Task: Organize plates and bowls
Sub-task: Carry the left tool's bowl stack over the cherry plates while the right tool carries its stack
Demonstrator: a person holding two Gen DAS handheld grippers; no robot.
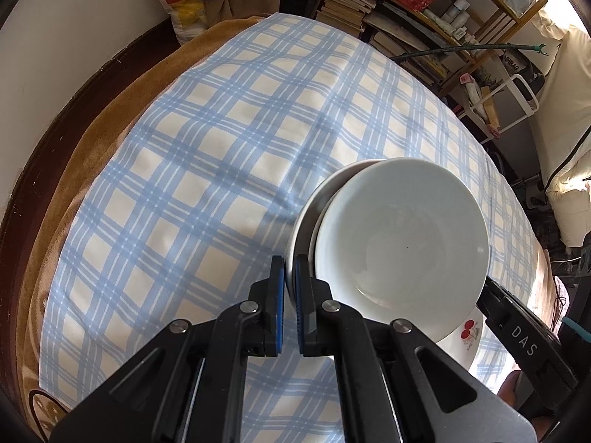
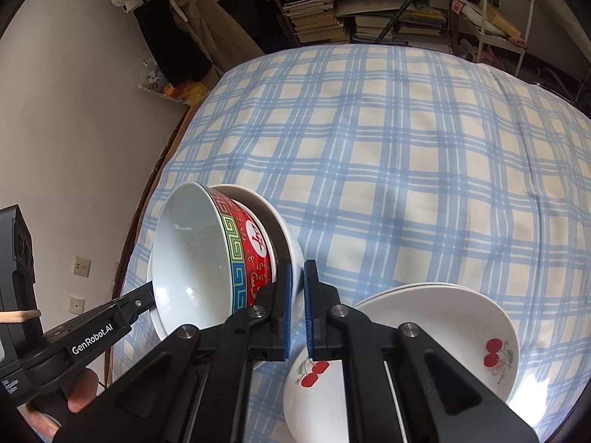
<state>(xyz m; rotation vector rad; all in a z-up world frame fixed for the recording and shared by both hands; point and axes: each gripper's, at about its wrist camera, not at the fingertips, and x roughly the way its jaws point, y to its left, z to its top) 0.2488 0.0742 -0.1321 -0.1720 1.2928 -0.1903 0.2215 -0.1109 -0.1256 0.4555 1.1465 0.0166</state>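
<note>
Evidently most sorting was done: the left gripper (image 1: 290, 288) was clamped on the rim of the nested bowls (image 2: 207, 254), tilted just left of the right gripper (image 2: 298, 310), whose fingers pinched a white bowl's rim; the cherry plates (image 2: 443, 328) sat stacked right of them.

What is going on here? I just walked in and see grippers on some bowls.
A person holds a gripper in each hand. The left gripper and the right gripper are shut on opposite rims of a white bowl with a red bowl nested inside. They hold it tilted over the checked cloth. Cherry plates lie stacked beside it.
</note>
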